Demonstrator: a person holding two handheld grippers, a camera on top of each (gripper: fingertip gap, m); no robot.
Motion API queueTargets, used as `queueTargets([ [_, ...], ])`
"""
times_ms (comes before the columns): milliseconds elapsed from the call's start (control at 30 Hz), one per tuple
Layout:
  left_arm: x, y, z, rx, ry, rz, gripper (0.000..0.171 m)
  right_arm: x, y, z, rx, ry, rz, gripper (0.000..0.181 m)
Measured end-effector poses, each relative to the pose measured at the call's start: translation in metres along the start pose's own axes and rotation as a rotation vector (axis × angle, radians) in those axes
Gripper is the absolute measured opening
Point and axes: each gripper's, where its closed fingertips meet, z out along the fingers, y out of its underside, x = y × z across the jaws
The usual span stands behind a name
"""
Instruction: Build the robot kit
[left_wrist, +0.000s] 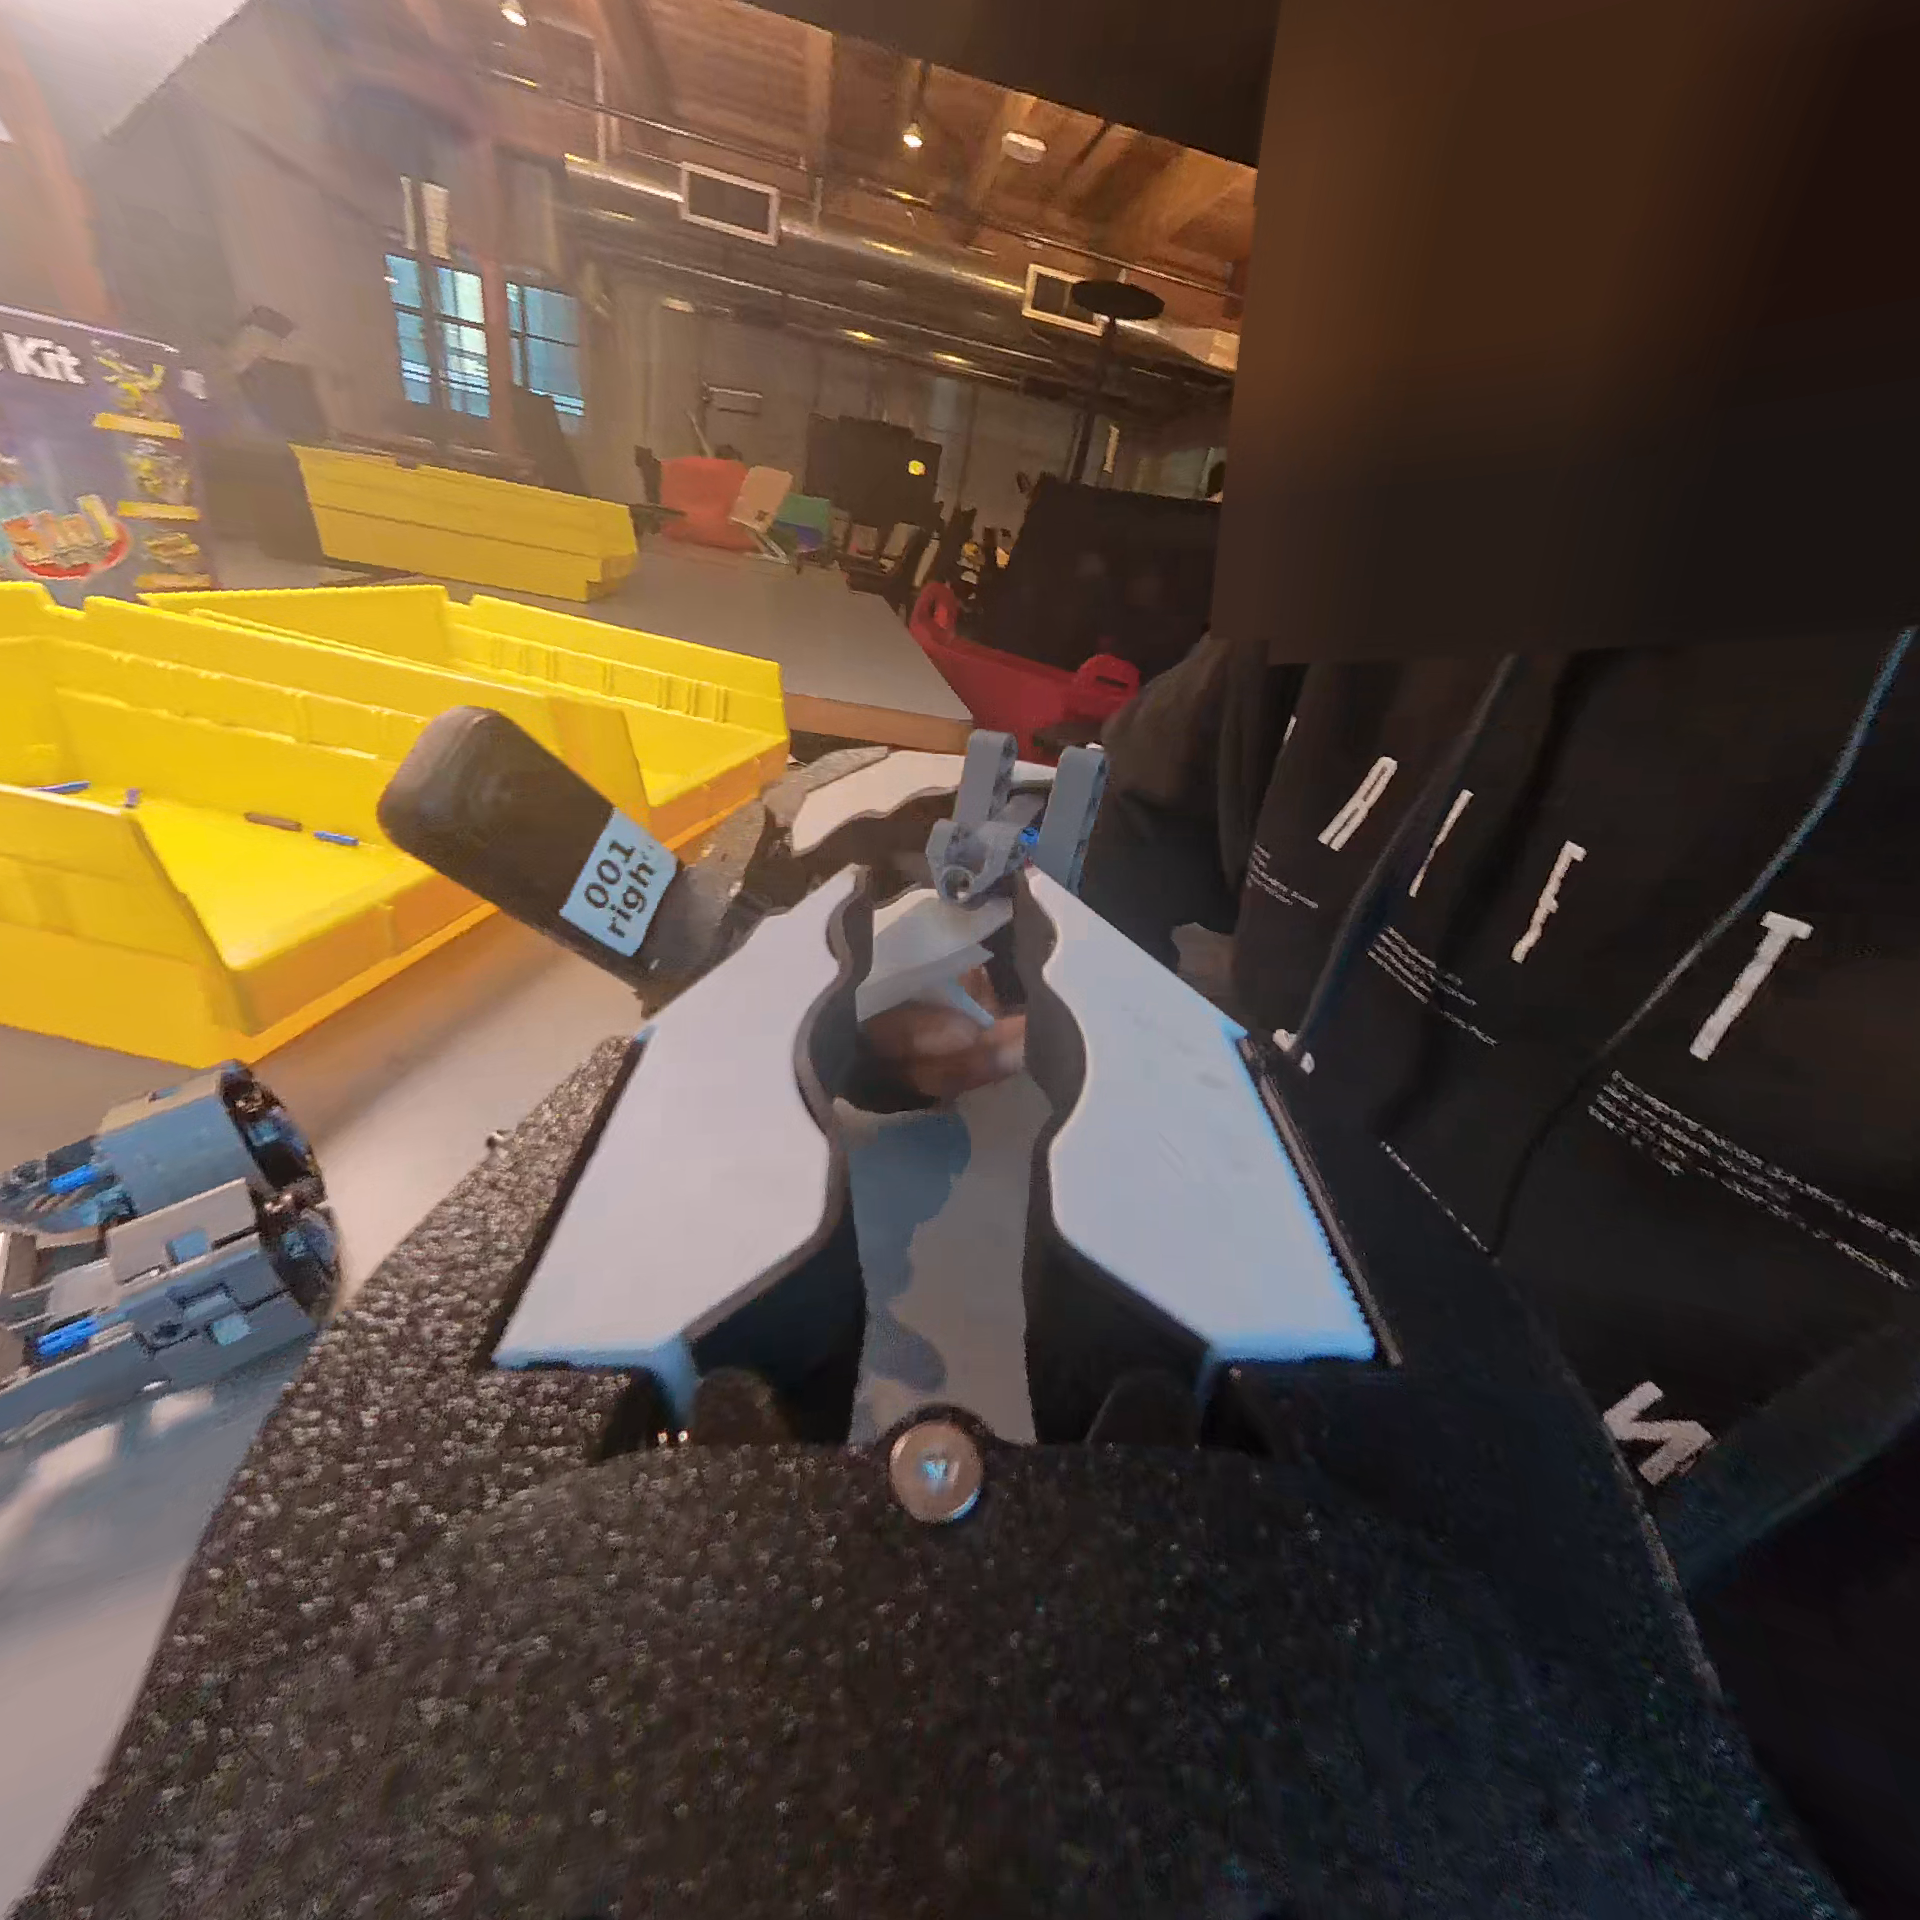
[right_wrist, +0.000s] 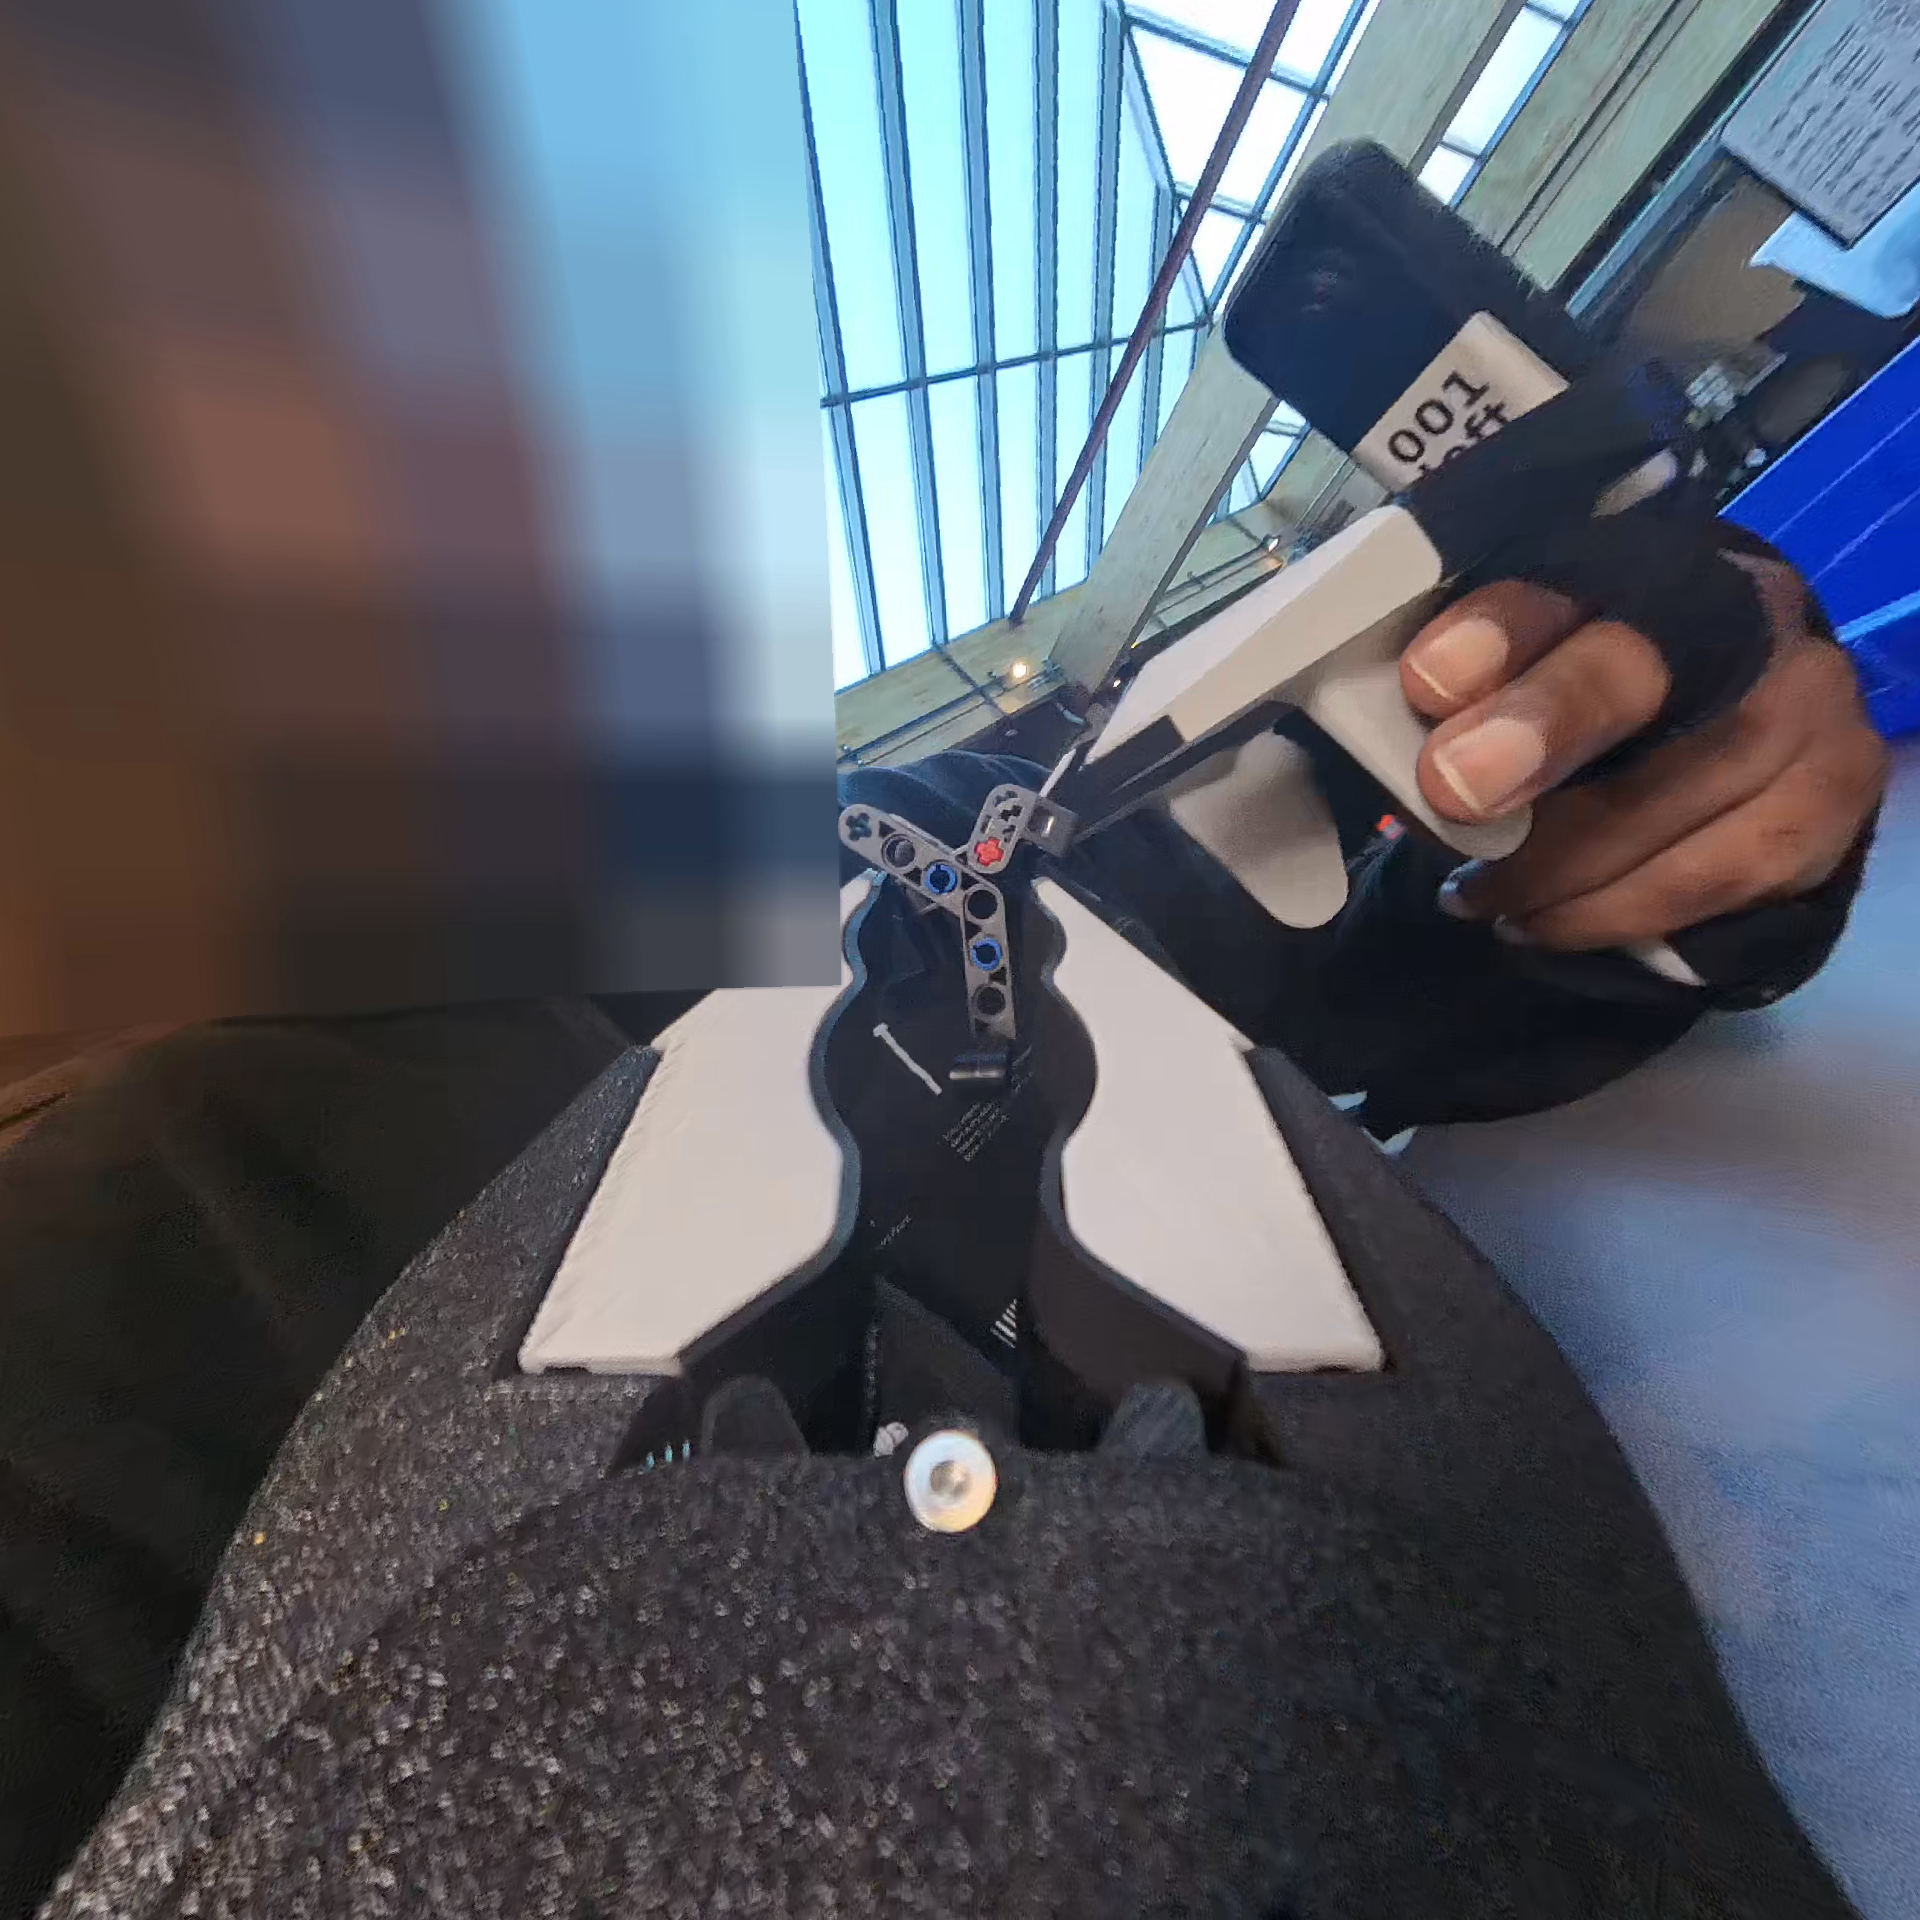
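Note:
My left gripper is shut on a small grey connector piece. That piece touches a grey assembly of holed beams held up in the air. In the right wrist view my right gripper is shut on this bent beam assembly, which has blue pins and a red axle end. There my left gripper comes in from the right, held by a hand, its tips on the connector at the assembly's top. The right gripper's camera shows at the left.
Yellow bins stand on the grey table at the left. A part-built grey model with blue pins lies near the left edge. A red bin is behind. The person's black garment fills the right. A blue bin is far right. The tips of both grippers are at nearly the same place.

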Motion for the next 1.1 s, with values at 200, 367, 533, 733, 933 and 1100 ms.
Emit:
queueTargets([
  [200, 0.028, 0.014, 0.006, -0.088, 0.157, 0.005, 0.021, 0.001, 0.028, 0.007, -0.137, -0.016, 0.057, 0.021],
  [367, 0.033, 0.021, 0.007, -0.145, 0.151, 0.045, 0.017, 0.003, 0.035, 0.007, -0.189, 0.017, 0.013, 0.021],
  [533, -0.003, 0.023, -0.004, -0.212, -0.106, 0.182, 0.018, 0.024, 0.006, -0.013, -0.141, 0.261, -0.171, 0.021],
  [733, -0.029, 0.034, -0.011, -0.328, -0.291, 0.279, 0.017, 0.046, -0.007, -0.045, -0.352, 0.724, -0.650, 0.041],
  [933, -0.067, 0.055, -0.025, -0.476, -0.508, 0.313, 0.017, 0.054, -0.021, -0.063, -0.409, 0.973, -0.813, 0.048],
  [1100, -0.086, 0.068, -0.028, -0.544, -0.643, 0.320, 0.017, 0.083, -0.033, -0.086, -0.348, 1.248, -0.781, 0.038],
])
